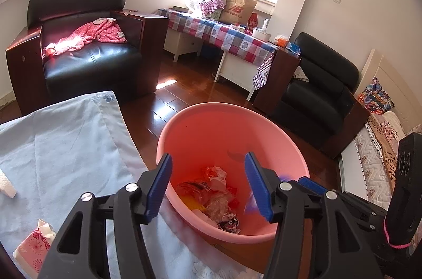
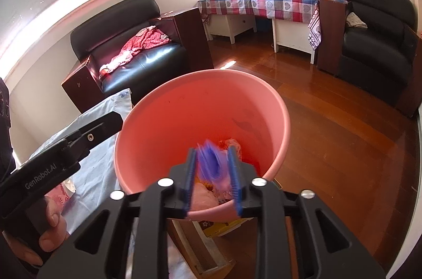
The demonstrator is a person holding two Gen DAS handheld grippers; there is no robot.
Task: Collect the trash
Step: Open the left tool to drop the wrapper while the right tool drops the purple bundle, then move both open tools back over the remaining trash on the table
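A pink bucket (image 1: 200,126) stands on the floor beside a light blue cloth-covered surface (image 1: 66,136); it holds several crumpled wrappers (image 1: 219,197). It also shows in the right wrist view (image 2: 163,120). My left gripper (image 1: 208,186) is open and empty over the bucket's near rim. My right gripper (image 2: 213,173) hangs over the bucket with its jaws partly open; a blurred purple wrapper (image 2: 211,160) sits between the pads, and contact is unclear. That wrapper shows as a blur in the left wrist view (image 1: 250,205).
A pink tissue pack (image 1: 34,244) and a white crumpled tissue (image 1: 6,186) lie on the blue cloth. Black armchairs (image 1: 87,52) (image 2: 377,46), a checked-cloth table (image 1: 224,33) and a bed (image 1: 377,147) surround the wooden floor (image 2: 329,133).
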